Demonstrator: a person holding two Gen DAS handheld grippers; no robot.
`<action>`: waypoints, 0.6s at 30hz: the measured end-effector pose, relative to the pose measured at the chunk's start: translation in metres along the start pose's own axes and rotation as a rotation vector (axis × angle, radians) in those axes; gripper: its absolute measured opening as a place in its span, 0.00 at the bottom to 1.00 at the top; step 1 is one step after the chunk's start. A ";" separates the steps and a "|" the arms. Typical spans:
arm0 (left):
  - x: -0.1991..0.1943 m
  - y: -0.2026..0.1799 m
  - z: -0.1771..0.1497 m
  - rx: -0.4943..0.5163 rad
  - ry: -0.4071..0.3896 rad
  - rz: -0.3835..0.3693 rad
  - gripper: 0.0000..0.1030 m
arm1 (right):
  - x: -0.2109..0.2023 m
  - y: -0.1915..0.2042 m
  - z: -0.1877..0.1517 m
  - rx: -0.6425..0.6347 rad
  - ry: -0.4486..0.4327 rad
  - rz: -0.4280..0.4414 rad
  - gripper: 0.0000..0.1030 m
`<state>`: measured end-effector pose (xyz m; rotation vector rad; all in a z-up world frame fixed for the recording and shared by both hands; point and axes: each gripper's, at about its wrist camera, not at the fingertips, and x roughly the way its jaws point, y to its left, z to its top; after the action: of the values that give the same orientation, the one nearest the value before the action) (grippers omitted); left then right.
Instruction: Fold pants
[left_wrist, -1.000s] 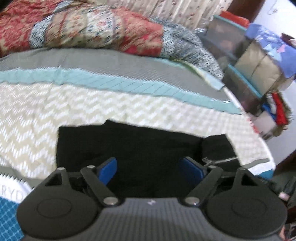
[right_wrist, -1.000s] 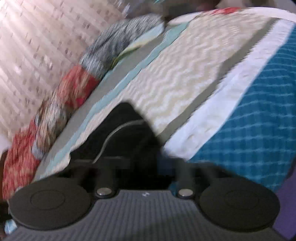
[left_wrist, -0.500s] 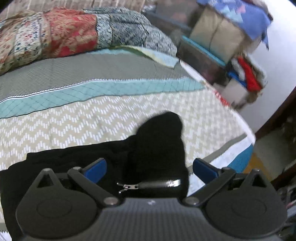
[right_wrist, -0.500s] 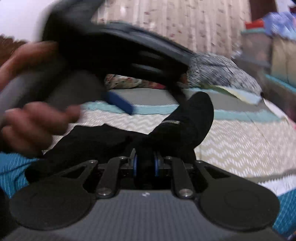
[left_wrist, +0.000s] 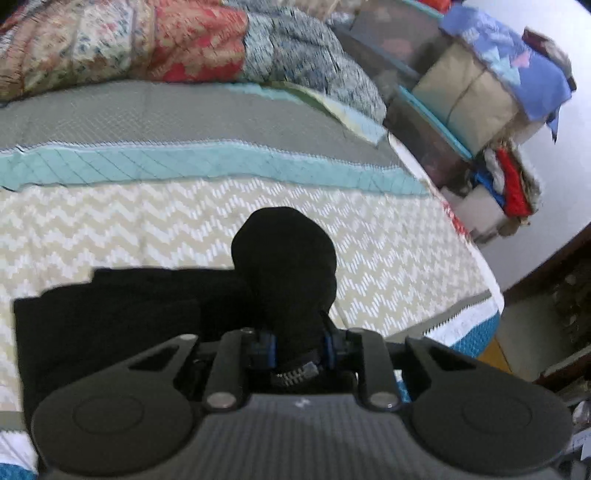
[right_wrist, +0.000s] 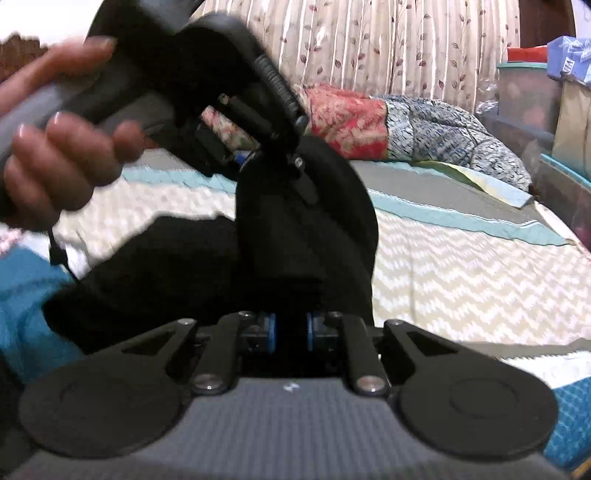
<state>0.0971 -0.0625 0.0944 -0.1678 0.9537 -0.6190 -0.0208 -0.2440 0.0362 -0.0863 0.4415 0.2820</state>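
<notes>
Left gripper (left_wrist: 298, 349) jaws closing since earlier on black pants (left_wrist: 284, 266) by the zipper, fold standing upward ahead, right gripper (right_wrist: 291, 331) clamping same pants.

The left tool (left_wrist: 298, 349) is closing on black cloth; the right tool (right_wrist: 291, 331) stands clamped on cloth, both angled downward.
</notes>
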 end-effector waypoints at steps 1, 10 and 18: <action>-0.009 0.006 0.002 -0.009 -0.018 -0.008 0.20 | -0.003 0.006 0.004 -0.011 -0.018 0.017 0.16; -0.069 0.099 -0.010 -0.160 -0.104 0.041 0.20 | 0.008 0.094 0.032 -0.182 -0.025 0.209 0.15; -0.046 0.176 -0.055 -0.306 -0.017 0.263 0.48 | 0.067 0.123 0.015 -0.222 0.210 0.309 0.39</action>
<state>0.1076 0.1140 0.0253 -0.3131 1.0306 -0.2276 0.0081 -0.1077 0.0177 -0.2677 0.6322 0.6302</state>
